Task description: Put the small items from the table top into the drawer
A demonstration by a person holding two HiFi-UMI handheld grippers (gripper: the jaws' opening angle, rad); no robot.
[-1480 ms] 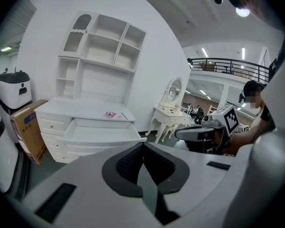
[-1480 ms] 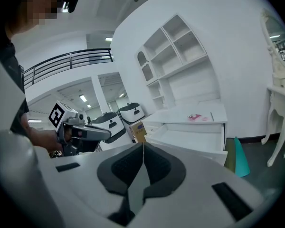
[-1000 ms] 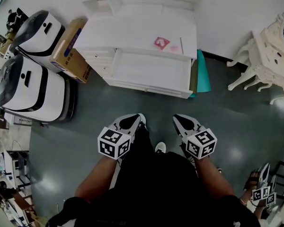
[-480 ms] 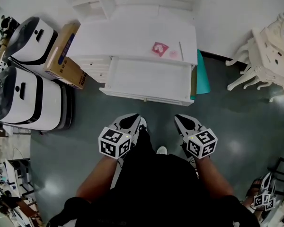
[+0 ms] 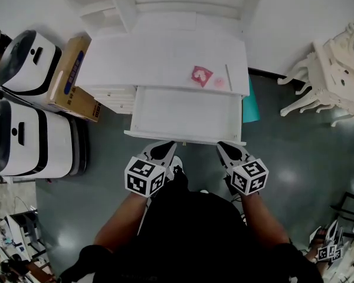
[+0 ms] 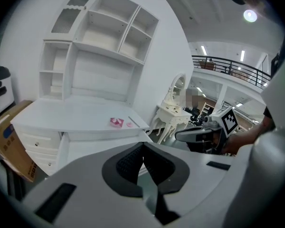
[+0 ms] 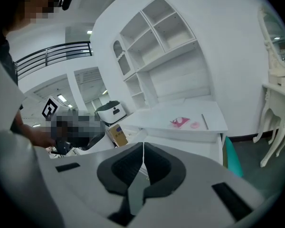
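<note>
The left claw and the right claw are both held clenched and empty, just at the near edge of the open drawer. A red-and-pink item and a small pink disc are seen on the table, at its right, just beyond the drawer.

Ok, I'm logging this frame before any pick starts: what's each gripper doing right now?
Left gripper: closed, jaws together, holding nothing.
Right gripper: closed, jaws together, holding nothing.
</note>
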